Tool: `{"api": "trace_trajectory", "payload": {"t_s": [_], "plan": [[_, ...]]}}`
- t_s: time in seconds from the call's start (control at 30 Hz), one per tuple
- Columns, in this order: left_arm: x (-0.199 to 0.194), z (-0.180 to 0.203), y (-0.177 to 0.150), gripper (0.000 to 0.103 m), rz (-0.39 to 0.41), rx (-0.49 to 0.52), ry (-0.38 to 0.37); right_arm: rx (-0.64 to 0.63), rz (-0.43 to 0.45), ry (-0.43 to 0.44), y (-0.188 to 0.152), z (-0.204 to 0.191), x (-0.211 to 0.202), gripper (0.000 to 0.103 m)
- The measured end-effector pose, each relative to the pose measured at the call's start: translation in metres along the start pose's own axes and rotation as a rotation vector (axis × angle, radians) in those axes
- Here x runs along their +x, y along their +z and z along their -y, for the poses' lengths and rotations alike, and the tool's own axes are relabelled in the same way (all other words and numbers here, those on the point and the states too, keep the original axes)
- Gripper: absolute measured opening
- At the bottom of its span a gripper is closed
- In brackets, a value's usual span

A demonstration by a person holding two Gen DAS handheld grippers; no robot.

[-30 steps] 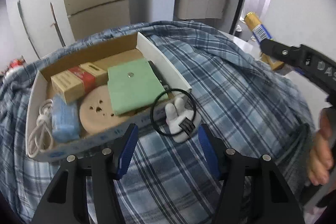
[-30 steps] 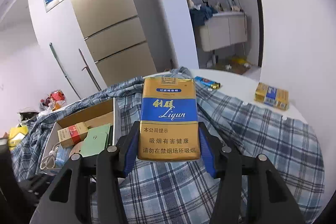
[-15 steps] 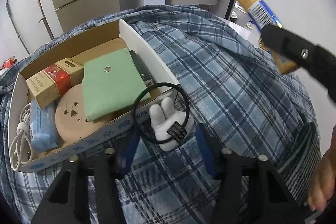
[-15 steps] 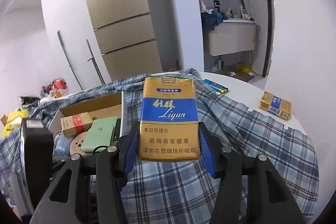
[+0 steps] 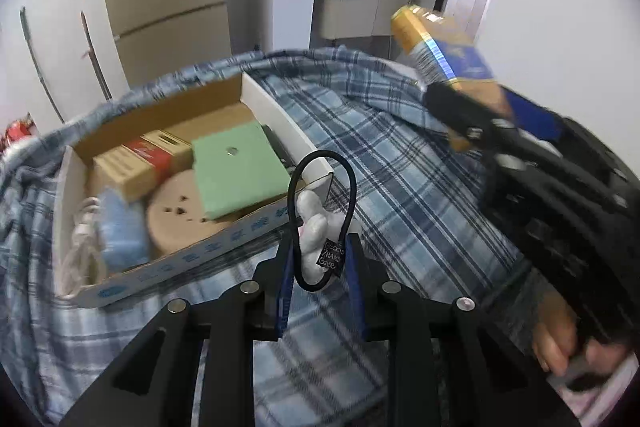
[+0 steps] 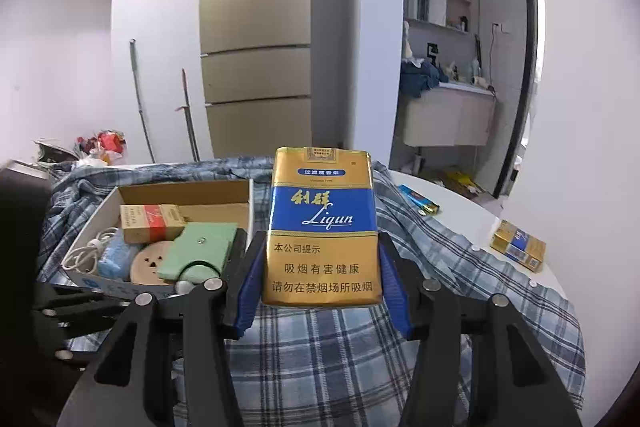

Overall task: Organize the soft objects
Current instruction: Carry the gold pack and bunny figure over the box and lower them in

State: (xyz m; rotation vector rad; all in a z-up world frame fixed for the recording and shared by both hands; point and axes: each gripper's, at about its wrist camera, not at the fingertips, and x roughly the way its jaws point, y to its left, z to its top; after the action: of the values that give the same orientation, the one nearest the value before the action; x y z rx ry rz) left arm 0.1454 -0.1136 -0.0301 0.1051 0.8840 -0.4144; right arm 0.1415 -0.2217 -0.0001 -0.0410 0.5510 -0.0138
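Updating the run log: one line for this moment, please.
left claw: just closed on white rabbit hair tie | right claw: holding cigarette pack | box: part filled

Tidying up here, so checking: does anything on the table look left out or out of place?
Yes. A second gold-and-blue cigarette pack and a blue lighter lie apart on the bare white table, far from the cardboard box.

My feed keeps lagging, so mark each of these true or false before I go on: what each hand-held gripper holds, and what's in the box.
1. The left hand-held gripper is shut on the white bunny hair tie. True.
2. The right hand-held gripper is empty. False: it grips a gold and blue cigarette pack.
3. A green pouch lies in the cardboard box. True.
4. The box sits on bare table. False: it rests on plaid cloth.
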Motion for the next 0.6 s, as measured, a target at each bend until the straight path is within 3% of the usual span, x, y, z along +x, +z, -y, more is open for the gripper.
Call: {"api": "trace_trajectory", "payload": {"t_s": [0.17,0.23,0.33,0.47,0.6], "plan": [[-0.059,-0.007,-0.006,0.026,0.17,0.015,0.088,-0.048,0.116,0.049,0.003,-0.011,-0.024,0.052],[-0.076,-0.015,-0.005,0.026,0.211,0.002,0.091,-0.058,0.149,0.065,0.007,-0.016,-0.033,0.052],[-0.102,-0.034,0.002,0.026,0.288,-0.021,0.121,-0.049,0.129,0.135,0.022,-0.024,-0.038,0.052],[-0.109,-0.056,0.02,0.026,0.321,-0.027,0.228,-0.047,0.086,0.173,0.056,-0.033,-0.036,0.052],[-0.099,-0.089,0.031,0.026,0.302,-0.112,0.21,-0.009,0.083,0.199,0.084,-0.041,-0.024,0.052]]}}
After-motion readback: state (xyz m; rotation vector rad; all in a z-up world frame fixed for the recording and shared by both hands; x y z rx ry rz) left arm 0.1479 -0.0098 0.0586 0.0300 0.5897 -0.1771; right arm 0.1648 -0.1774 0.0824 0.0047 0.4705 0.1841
